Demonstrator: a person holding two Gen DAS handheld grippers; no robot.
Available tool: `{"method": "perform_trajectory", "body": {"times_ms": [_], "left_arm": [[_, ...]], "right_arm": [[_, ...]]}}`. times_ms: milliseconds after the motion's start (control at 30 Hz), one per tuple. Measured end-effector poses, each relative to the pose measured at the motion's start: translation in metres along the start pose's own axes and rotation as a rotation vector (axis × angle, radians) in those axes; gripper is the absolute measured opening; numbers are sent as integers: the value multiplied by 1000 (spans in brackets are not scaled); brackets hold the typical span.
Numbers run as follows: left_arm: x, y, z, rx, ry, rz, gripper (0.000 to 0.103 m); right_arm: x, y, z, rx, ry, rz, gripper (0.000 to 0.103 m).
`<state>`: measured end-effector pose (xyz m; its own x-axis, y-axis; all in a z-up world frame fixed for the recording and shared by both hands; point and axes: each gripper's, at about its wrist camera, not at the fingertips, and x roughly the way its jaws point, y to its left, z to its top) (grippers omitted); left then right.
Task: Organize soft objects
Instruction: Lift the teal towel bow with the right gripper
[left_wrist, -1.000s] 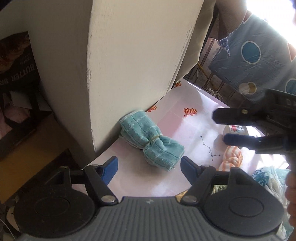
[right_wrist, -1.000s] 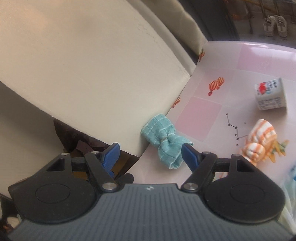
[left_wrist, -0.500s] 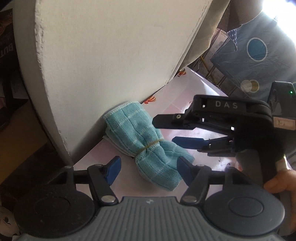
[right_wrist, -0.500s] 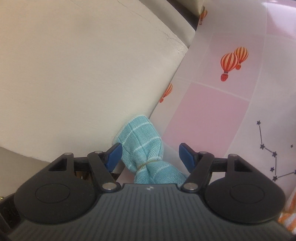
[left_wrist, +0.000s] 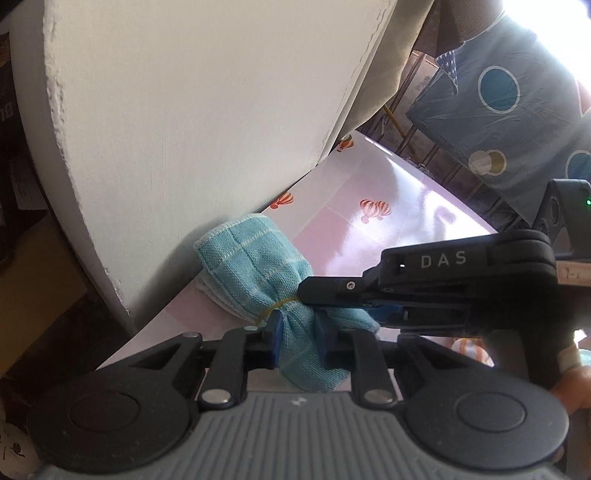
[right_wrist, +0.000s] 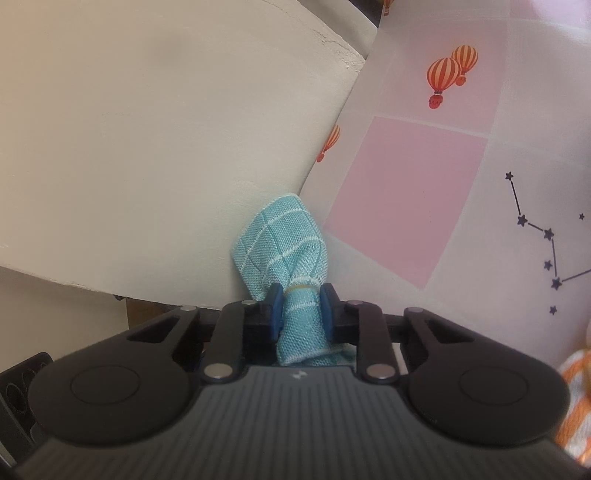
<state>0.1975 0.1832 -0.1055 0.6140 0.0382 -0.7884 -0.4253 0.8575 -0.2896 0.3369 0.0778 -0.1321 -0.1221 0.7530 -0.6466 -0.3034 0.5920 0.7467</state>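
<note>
Teal cloth, a checked rag bunched at its waist by a thin yellow rubber band, lies on the desk right at the foot of a pale wall, its far fan of fabric touching the plaster. Both tongs have it. In the left wrist view the left tongs are closing on the near half of the cloth just below the band, and the blue pads press into the fabric from either side so that it puckers between them. The right tongs come in from the right of that view, black fingers level and marked with white letters, their tips at the band itself; part of a hand shows behind them at the frame's edge.

From the right wrist view the right tongs are likewise closing, with the cloth pinched at the rubber band between their blue pads. One end of the fabric spills toward the camera; the other fans up against the wall.

Beyond the cloth the desk wears a pink and white checked cover printed with red striped balloons and dark star lines. An orange and white striped soft thing sits at the right edge. Farther off in the left wrist view, past the desk's far side, hangs a blue fabric with circles.
</note>
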Motion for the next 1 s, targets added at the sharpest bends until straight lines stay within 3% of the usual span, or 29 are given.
{"method": "perform_trajectory", "body": {"times_ms": [500,767,1000], "left_arm": [[-109,-50,-13,129,-141,-135,19],[-161,-117,-43,297,-203,-265,15],[-182,-205,-89,492,-169,-444,12]], "right_arm": [[-109,46,-47,-31,-170,38,19],[-211,40,-105,-21,-335,61,19],[-311,-1,-175,61,-507,43,10]]}}
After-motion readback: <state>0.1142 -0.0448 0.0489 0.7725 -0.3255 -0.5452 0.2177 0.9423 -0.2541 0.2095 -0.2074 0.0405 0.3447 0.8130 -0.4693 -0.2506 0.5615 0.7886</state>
